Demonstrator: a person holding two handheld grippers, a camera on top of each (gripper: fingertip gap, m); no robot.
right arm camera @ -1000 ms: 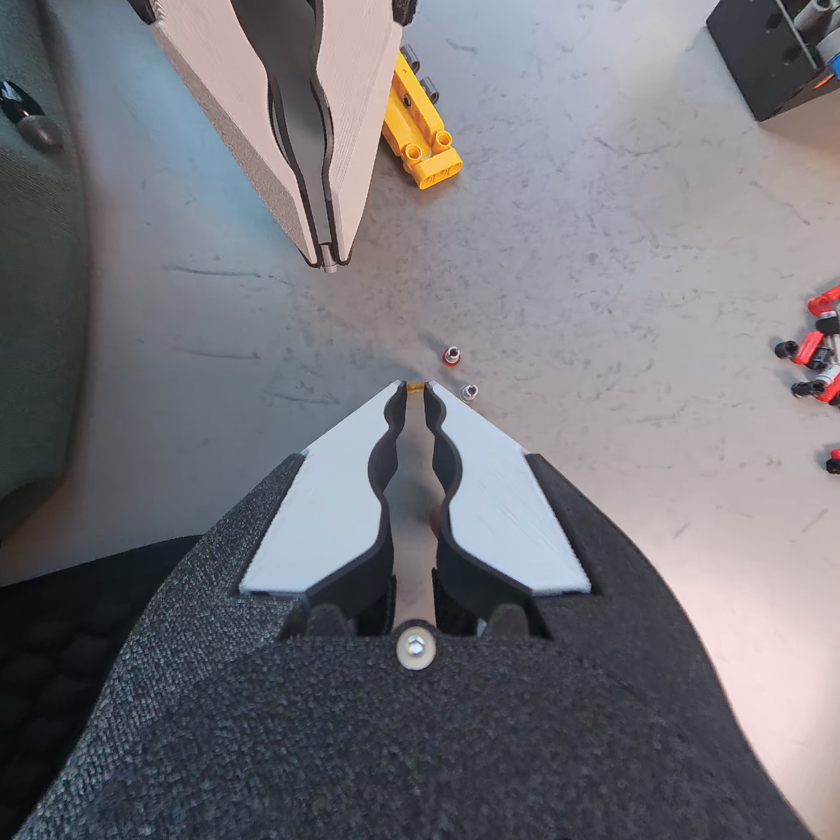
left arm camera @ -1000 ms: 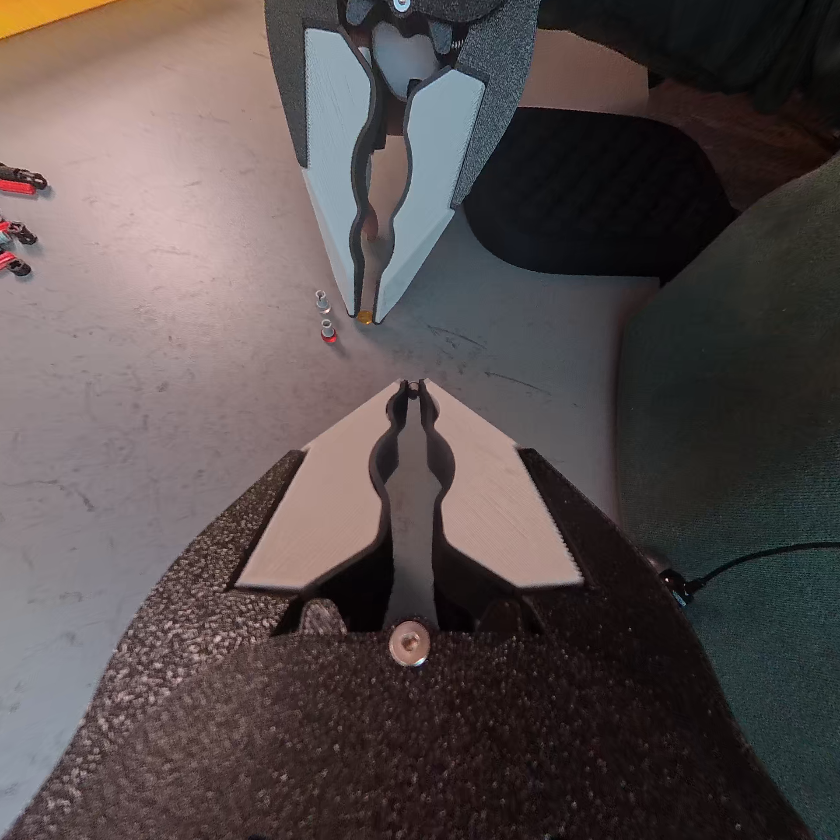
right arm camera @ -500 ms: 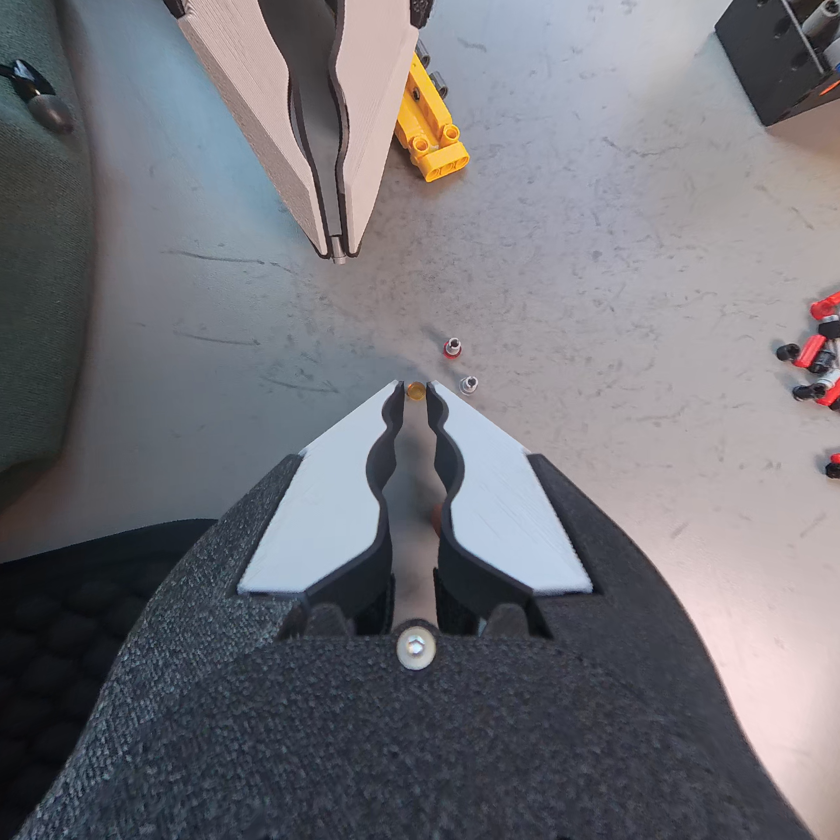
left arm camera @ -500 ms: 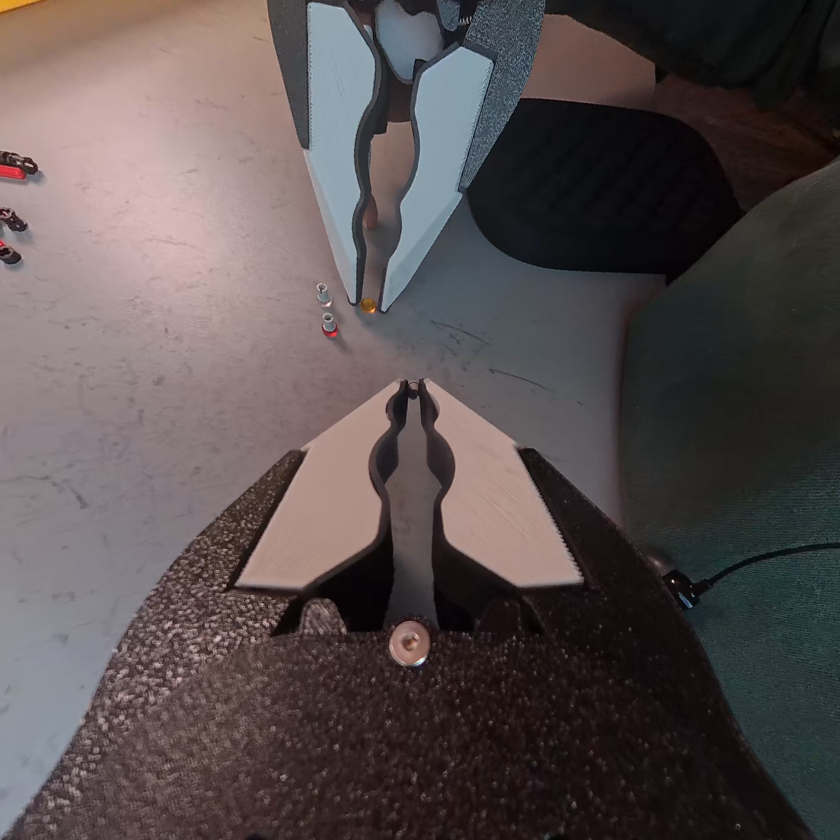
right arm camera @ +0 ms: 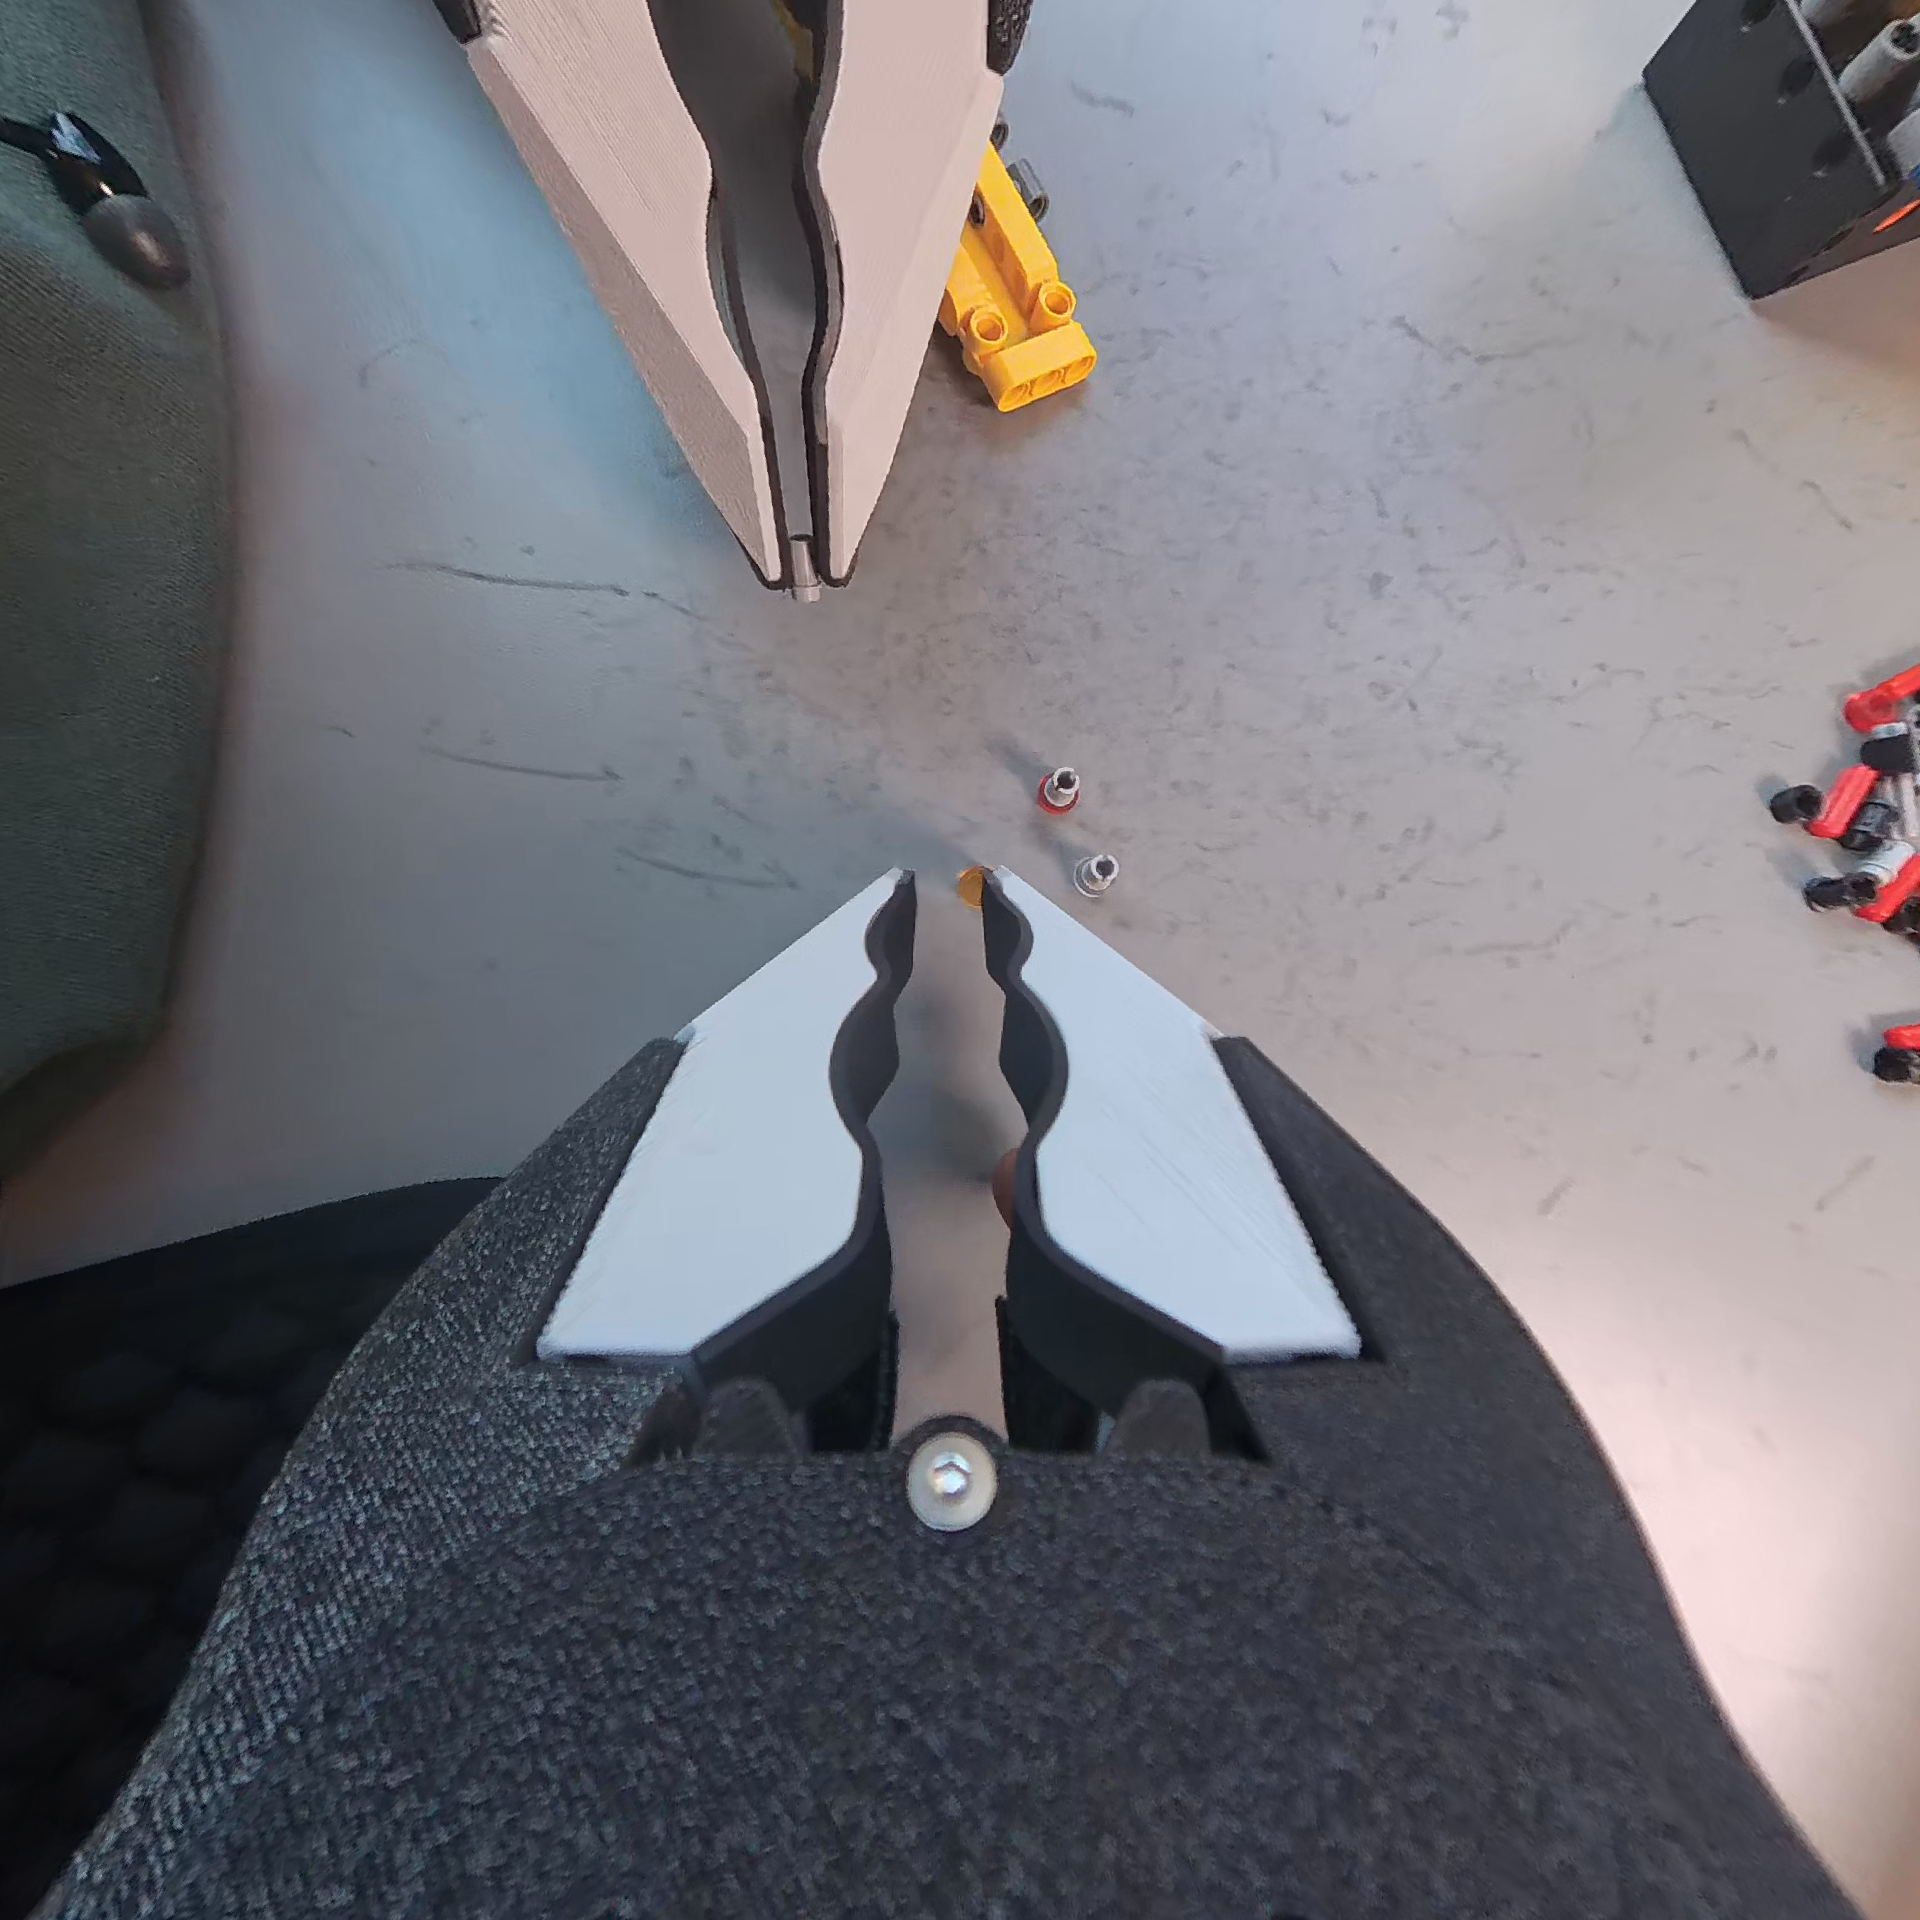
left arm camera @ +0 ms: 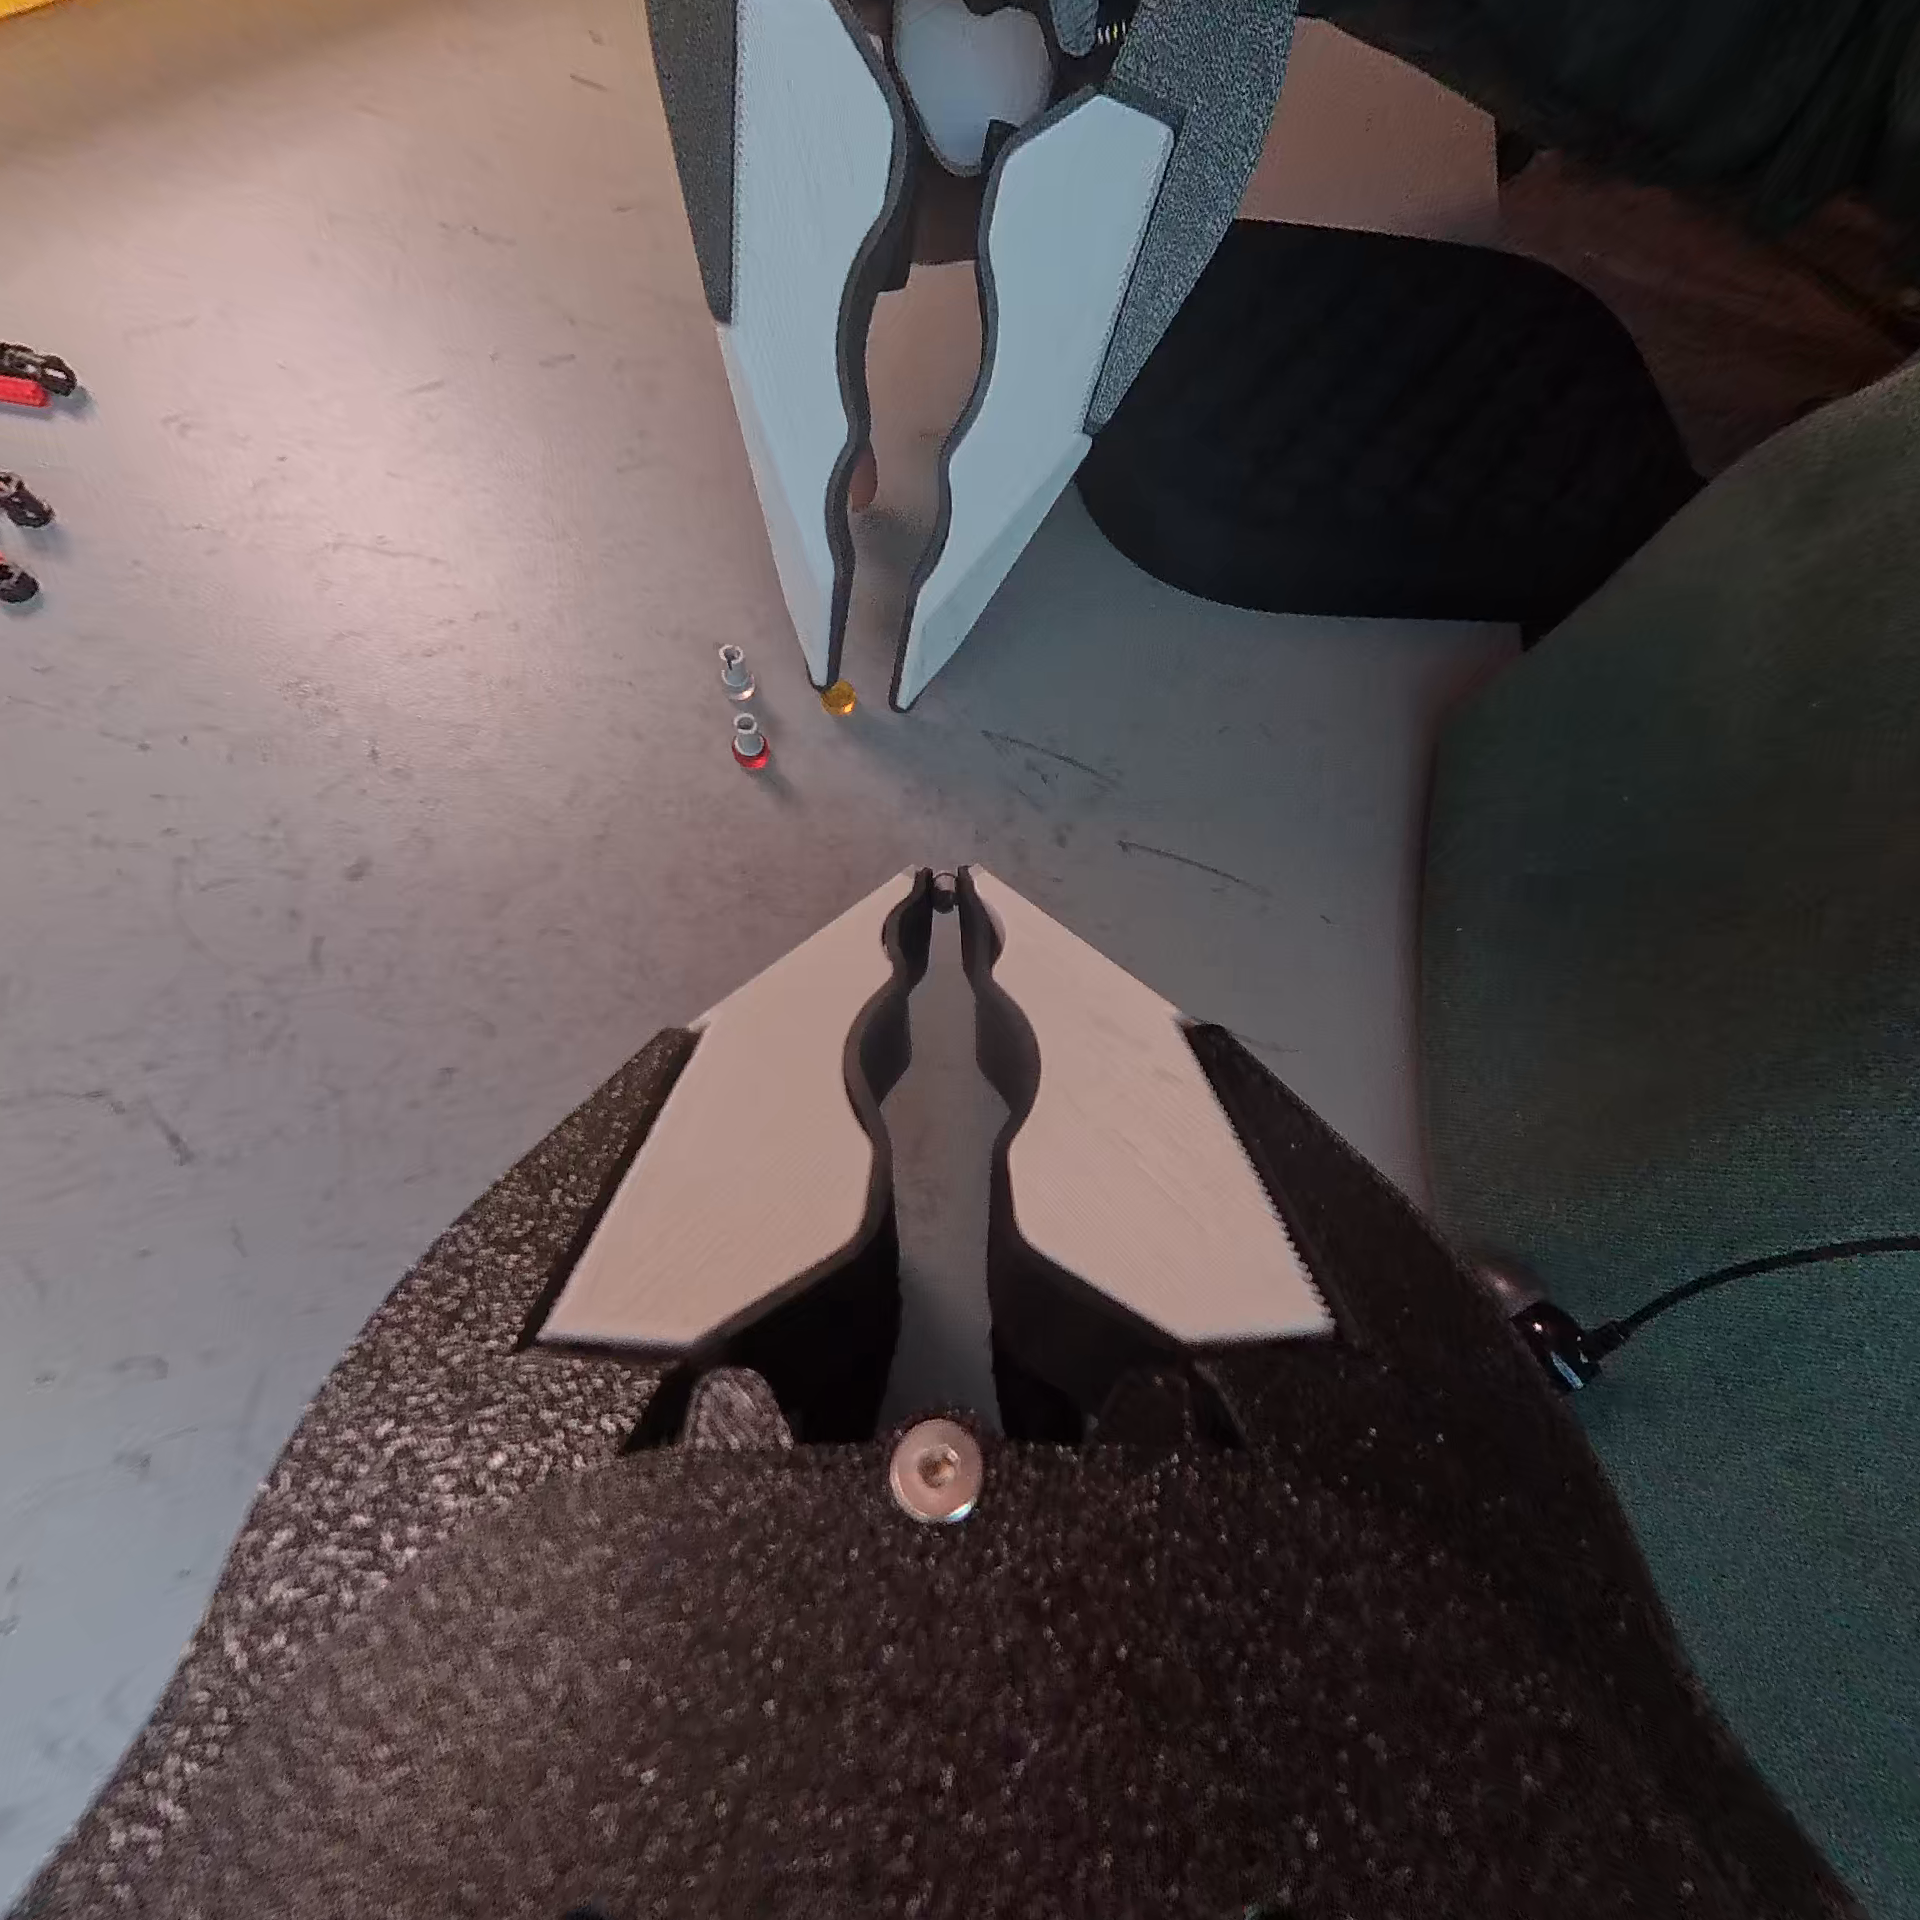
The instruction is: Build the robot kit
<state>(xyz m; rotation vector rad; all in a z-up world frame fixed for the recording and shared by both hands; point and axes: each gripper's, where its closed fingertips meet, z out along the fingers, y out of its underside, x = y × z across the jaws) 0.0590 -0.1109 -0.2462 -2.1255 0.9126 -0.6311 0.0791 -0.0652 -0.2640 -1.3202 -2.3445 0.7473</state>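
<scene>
My left gripper (left arm camera: 940,883) is shut on a small grey pin (left arm camera: 942,891), held at its tips just above the grey table. It also shows at the top of the right wrist view (right arm camera: 803,582), with the pin (right arm camera: 802,566) sticking out of its tips. My right gripper (right arm camera: 948,883) is open by a narrow gap, tips down at the table. A small orange round piece (right arm camera: 970,889) lies on the table against the inner side of its right fingertip. In the left wrist view the right gripper (left arm camera: 862,698) faces mine, with the orange piece (left arm camera: 837,698) at one fingertip.
A red-based pin (right arm camera: 1059,788) and a clear pin (right arm camera: 1095,875) stand beside the right gripper. A yellow brick (right arm camera: 1023,301) lies behind the left gripper. A black block (right arm camera: 1787,145) is far right, red and black connectors (right arm camera: 1870,821) at the right edge. Green fabric (left arm camera: 1683,935) and a black cushion (left arm camera: 1351,416) border the table. There is about 6 cm between the tips of the two grippers.
My right gripper has opened wider, and the orange piece it pinched at its tips now lies loose by one fingertip. The left gripper kept hold of the grey pin and shifted slightly.
</scene>
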